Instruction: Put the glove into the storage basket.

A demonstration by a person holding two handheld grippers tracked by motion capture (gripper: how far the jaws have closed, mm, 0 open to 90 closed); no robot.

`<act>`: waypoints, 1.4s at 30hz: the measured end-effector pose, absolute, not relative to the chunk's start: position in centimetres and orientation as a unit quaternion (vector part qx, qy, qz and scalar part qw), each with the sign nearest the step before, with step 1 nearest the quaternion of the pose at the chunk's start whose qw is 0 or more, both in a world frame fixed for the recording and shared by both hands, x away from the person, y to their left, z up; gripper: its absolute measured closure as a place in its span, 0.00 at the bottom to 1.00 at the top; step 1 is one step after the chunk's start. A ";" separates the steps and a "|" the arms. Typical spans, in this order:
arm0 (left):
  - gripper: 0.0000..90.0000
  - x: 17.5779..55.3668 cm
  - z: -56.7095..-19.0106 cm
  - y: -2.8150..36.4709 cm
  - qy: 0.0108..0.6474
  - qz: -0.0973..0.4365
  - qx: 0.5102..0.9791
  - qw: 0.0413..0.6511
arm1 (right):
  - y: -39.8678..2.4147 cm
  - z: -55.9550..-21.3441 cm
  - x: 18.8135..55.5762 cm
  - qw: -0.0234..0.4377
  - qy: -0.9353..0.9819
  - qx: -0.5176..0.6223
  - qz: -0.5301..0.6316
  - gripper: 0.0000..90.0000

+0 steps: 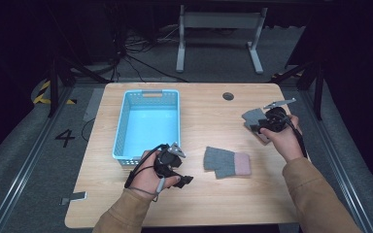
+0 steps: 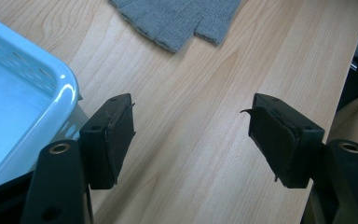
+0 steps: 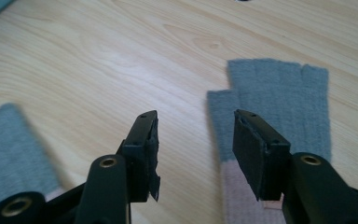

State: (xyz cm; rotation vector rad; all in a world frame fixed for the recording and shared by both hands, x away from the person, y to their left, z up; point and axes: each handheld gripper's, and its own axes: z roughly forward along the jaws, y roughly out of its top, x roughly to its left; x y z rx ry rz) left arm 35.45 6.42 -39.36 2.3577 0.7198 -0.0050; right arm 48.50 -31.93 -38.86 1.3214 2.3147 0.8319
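On the left half of the table (image 1: 199, 204) stands a light blue plastic basket (image 1: 121, 128) with perforated walls and a handle slot in its far rim; its floor is bare. In the left gripper view one rounded corner of that basket sits at the left edge, close beside the left jaw.

The left gripper (image 1: 187, 180) lies low over the wood just in front of the basket's near right corner, held in the person's left hand (image 1: 148, 182). Its jaws stand wide apart with only bare tabletop between them.

To its right, near the middle of the table, a grey fingerless glove with a pink cuff (image 1: 226, 162) lies flat, fingers toward the basket, cuff to the right. Its grey finger end shows at the top of the left gripper view (image 2: 177, 18).

Farther right, near the table's right edge, a second grey glove (image 1: 253, 119) lies flat under the right gripper (image 3: 196, 140). There the jaws stand partly apart, nothing pressed between them; the right jaw hovers over the glove's pink cuff and thumb side, the left jaw over bare wood.

The table is pale wood with a round cable hole (image 1: 228, 96) near its far edge. Around it lies grey floor, with a white table frame (image 1: 218, 39) and cables behind, and dark surroundings.
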 end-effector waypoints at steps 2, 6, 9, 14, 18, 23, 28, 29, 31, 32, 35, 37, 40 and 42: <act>0.35 35.5 -39.4 6.4 0.276 -0.001 0.902 0.331 | -32.2 -39.2 49.1 0.174 0.813 0.475 0.288 0.58; 0.35 35.5 -39.4 6.5 0.276 -0.001 0.902 0.331 | -32.6 -39.8 49.8 0.177 0.809 0.484 0.283 0.58; 0.35 35.5 -39.4 6.5 0.275 -0.001 0.903 0.329 | -33.2 -40.4 50.8 0.181 0.803 0.496 0.276 0.58; 0.35 35.5 -39.4 6.5 0.274 -0.001 0.904 0.329 | -33.6 -41.1 51.6 0.183 0.801 0.508 0.258 0.58; 0.35 35.5 -39.4 6.5 0.275 -0.001 0.904 0.328 | -33.7 -41.6 52.0 0.186 0.802 0.511 0.247 0.57; 0.35 35.5 -39.4 6.5 0.275 -0.001 0.904 0.328 | -34.2 -42.4 52.6 0.185 0.797 0.525 0.233 0.54; 0.35 35.5 -39.4 6.5 0.275 0.000 0.903 0.329 | -34.7 -43.0 52.8 0.191 0.793 0.537 0.217 0.50; 0.35 35.5 -39.4 6.5 0.275 0.000 0.903 0.329 | -34.7 -43.0 52.8 0.191 0.793 0.537 0.217 0.50; 0.35 35.5 -39.5 6.5 0.275 -0.001 0.904 0.328 | -34.9 -43.3 52.9 0.189 0.787 0.547 0.215 0.50; 0.35 35.5 -39.5 6.5 0.275 -0.001 0.904 0.328 | -34.9 -43.3 52.9 0.189 0.787 0.547 0.215 0.50; 0.35 35.5 -39.5 6.4 0.275 -0.001 0.904 0.328 | -34.8 -43.4 52.9 0.188 0.790 0.543 0.214 0.55; 0.35 35.5 -39.5 6.3 0.275 -0.002 0.904 0.327 | -34.8 -43.4 52.9 0.184 0.791 0.542 0.216 0.59; 0.35 35.4 -39.5 6.3 0.275 -0.002 0.904 0.326 | -34.7 -43.3 52.8 0.181 0.791 0.542 0.218 0.64; 0.35 35.4 -39.5 6.3 0.274 -0.003 0.905 0.325 | -34.6 -43.3 52.7 0.181 0.796 0.537 0.214 0.71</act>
